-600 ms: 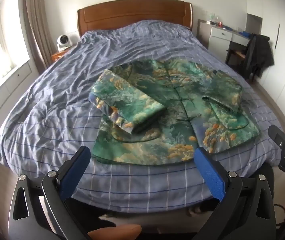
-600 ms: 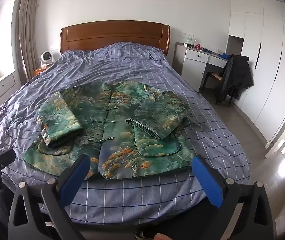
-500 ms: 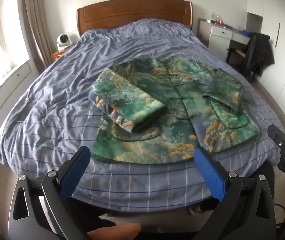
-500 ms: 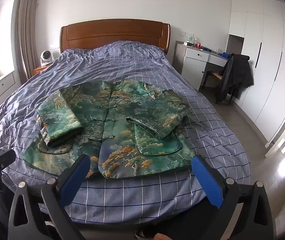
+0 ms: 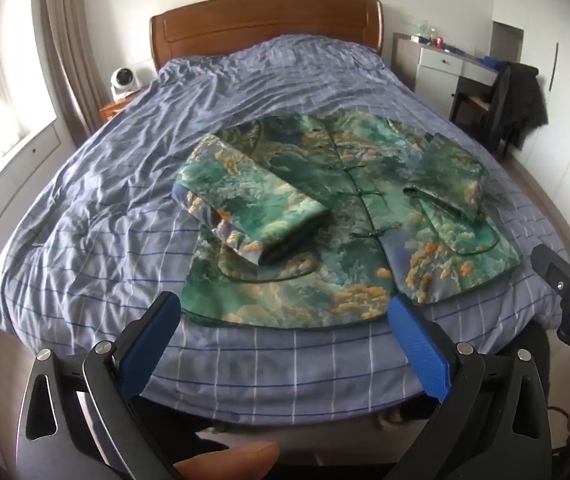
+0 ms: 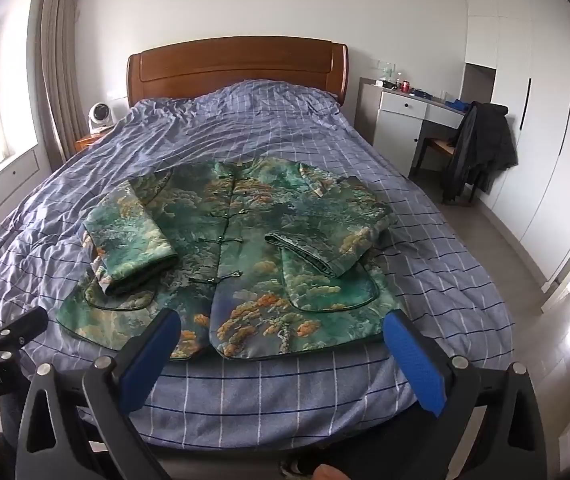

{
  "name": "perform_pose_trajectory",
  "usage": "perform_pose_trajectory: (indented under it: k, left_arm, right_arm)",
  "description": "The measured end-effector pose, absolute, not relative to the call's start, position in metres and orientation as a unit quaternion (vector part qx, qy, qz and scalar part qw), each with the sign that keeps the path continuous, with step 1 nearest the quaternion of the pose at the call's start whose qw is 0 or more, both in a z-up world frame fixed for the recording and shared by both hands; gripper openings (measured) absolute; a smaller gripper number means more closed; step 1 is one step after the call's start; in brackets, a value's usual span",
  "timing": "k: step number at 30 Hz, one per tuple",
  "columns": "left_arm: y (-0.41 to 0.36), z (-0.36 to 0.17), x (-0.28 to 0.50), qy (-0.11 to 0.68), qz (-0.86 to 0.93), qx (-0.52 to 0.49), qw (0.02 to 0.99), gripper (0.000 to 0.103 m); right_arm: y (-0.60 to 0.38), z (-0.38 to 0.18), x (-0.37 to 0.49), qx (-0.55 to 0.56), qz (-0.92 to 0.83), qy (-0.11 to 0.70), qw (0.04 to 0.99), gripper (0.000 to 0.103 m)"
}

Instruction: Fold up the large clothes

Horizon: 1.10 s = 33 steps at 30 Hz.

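Bedroom light falls on a wide bed (image 5: 97,264) with a blue checked cover, and the green jacket (image 5: 325,216) lies on its near half, front side up, hem close to the foot edge. Both sleeves are already folded inward over the chest: the left sleeve (image 5: 245,208) lies as a thick roll across the left panel, the right sleeve (image 6: 325,236) is bent over the right pocket. So the next step is, I judge, to fold the body, bringing the hem up toward the collar.

To do it well, each gripper should take one lower corner of the hem, pinch both layers together, lift only a little and carry the edge forward evenly, so that the sleeves do not slide out. The left gripper (image 5: 285,326) and the right gripper (image 6: 281,334) both hover before the hem with jaws spread wide and nothing between them; neither touches the cloth.

The jacket seems to be a stiff, padded brocade with a slight shine, patterned with green pines and orange clouds. It has dark piping around the rounded pockets and knotted frog buttons (image 6: 229,240) down the middle. Such cloth probably holds a crease poorly and springs back, so a firm press after the fold may help. The bed cover is soft and much wrinkled. Behind stand a wooden headboard (image 6: 237,64), a small white fan (image 6: 100,117) and a dark coat on a chair (image 6: 479,148).
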<state>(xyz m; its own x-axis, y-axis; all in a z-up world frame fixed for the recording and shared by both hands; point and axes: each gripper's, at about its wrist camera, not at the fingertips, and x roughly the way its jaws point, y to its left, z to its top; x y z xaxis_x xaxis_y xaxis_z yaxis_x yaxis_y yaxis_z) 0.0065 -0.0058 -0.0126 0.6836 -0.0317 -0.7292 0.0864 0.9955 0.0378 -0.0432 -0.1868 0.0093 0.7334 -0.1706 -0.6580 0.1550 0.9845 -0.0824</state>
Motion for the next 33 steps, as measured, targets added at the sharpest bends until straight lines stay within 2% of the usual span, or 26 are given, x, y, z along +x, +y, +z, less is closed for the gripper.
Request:
perform_pose_trajectory:
  k: [33]
  left_arm:
    - [-0.011,-0.012,0.004,0.394,-0.04,0.028,0.918,0.103]
  right_arm:
    - [-0.185,0.01,-0.042,-0.016,-0.071,0.352,0.933,0.103]
